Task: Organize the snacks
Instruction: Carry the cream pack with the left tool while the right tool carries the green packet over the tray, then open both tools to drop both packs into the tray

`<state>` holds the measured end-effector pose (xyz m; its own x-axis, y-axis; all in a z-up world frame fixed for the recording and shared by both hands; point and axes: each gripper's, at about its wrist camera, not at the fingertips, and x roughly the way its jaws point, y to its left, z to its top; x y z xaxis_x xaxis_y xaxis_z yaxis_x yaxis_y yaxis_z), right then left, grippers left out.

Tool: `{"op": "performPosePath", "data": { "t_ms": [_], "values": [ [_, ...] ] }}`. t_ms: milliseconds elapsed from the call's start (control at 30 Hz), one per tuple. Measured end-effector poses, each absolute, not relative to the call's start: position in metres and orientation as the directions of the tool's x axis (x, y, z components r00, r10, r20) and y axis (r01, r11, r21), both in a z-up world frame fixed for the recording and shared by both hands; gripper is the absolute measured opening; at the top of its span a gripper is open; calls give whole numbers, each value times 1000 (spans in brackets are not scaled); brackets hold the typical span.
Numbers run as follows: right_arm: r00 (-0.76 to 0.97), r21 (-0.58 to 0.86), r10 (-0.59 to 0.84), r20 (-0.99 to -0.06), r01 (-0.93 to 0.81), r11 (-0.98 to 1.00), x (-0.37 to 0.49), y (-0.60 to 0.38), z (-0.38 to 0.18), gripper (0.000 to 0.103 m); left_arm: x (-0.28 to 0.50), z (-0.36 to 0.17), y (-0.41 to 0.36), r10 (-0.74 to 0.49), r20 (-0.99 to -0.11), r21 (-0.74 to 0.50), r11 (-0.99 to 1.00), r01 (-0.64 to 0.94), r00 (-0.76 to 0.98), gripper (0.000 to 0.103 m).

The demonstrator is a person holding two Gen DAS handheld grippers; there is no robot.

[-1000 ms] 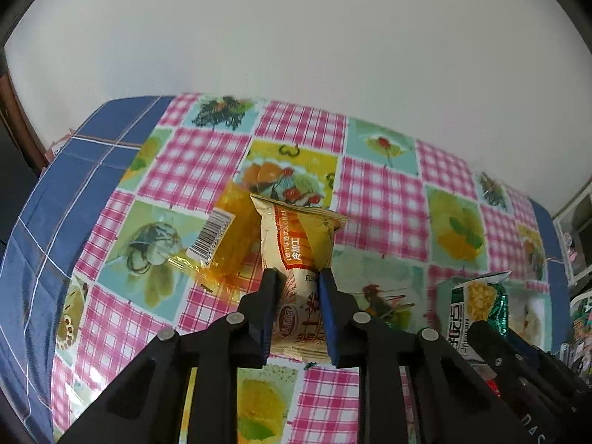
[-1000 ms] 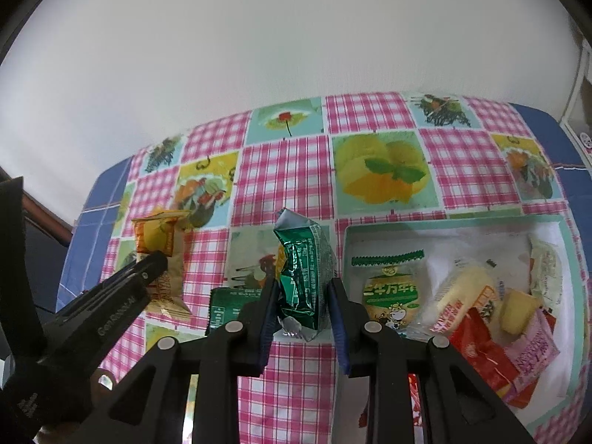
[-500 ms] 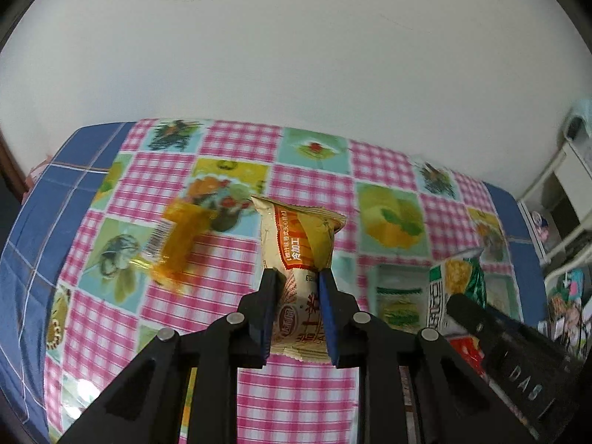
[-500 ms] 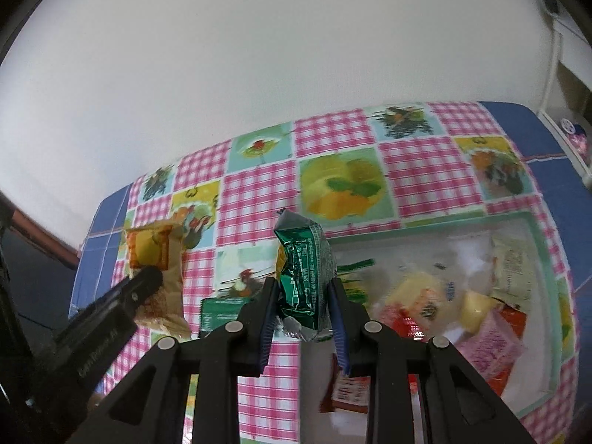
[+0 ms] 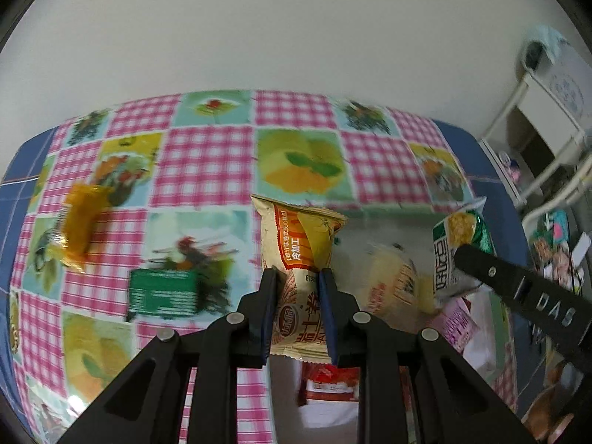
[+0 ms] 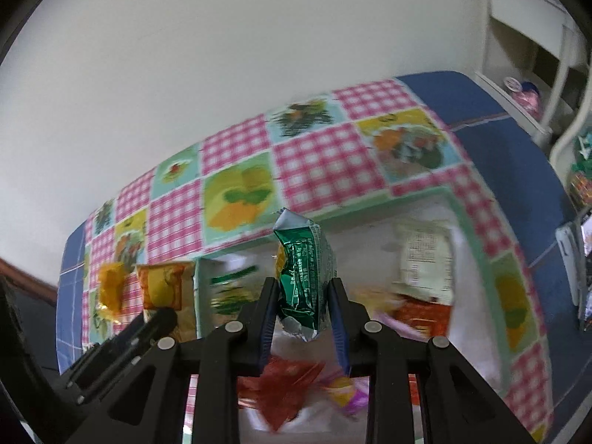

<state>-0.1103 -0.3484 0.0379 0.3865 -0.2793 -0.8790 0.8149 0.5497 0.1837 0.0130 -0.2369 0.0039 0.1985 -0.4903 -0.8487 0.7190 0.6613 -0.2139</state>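
My left gripper [image 5: 296, 277] is shut on a beige and orange snack packet [image 5: 296, 244], held upright over the left edge of the white tray [image 5: 384, 222]. My right gripper [image 6: 301, 285] is shut on a green foil snack packet [image 6: 303, 270], hanging above the tray [image 6: 477, 244], which holds several snacks. In the left wrist view the green packet [image 5: 458, 251] and the right gripper's finger [image 5: 518, 288] show at the right. In the right wrist view the beige packet [image 6: 166, 288] shows at the left.
A yellow wrapped snack [image 5: 77, 229] and a green flat packet [image 5: 166, 292] lie on the checked tablecloth [image 5: 207, 162] left of the tray. A white wall rises behind the table. White shelving [image 6: 529, 48] stands to the right.
Both grippers have carried their packets to the right, from over the tablecloth to over the tray. The yellow snack now lies far to the left.
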Motion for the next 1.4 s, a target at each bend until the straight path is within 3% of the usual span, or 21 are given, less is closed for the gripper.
{"op": "performPosePath", "data": {
  "t_ms": [600, 733, 833, 933, 1000, 1100, 1133, 1200, 1400],
  "values": [
    [353, 175, -271, -895, 838, 517, -132, -365, 31, 30, -2, -8, -253, -474, -869, -239, 655, 717, 143, 25],
    [344, 164, -276, -898, 841, 515, -131, -364, 34, 30, 3, 0, -248, -486, -861, -251, 660, 708, 149, 43],
    [337, 159, -280, -899, 846, 508, -131, -363, 36, 31, 9, 7, -243, -488, -857, -251, 676, 693, 166, 47],
    [329, 155, -277, -903, 850, 504, -131, -364, 36, 33, 15, 11, -237, -472, -859, -230, 703, 673, 199, 62],
    [321, 147, -275, -906, 850, 506, -130, -363, 34, 34, 18, 13, -234, -454, -860, -200, 718, 666, 231, 62],
    [307, 131, -272, -912, 847, 516, -126, -361, 31, 51, 24, 11, -230, -433, -866, -182, 738, 650, 249, 64],
    [304, 126, -273, -913, 845, 520, -125, -361, 31, 62, 26, 10, -230, -427, -868, -177, 742, 647, 252, 67],
    [298, 115, -274, -914, 839, 531, -122, -358, 29, 67, 28, 7, -228, -400, -874, -145, 759, 635, 278, 77],
    [280, 83, -275, -920, 823, 563, -113, -354, 24, 88, 35, 2, -223, -348, -878, -88, 792, 605, 328, 91]
  ]
}}
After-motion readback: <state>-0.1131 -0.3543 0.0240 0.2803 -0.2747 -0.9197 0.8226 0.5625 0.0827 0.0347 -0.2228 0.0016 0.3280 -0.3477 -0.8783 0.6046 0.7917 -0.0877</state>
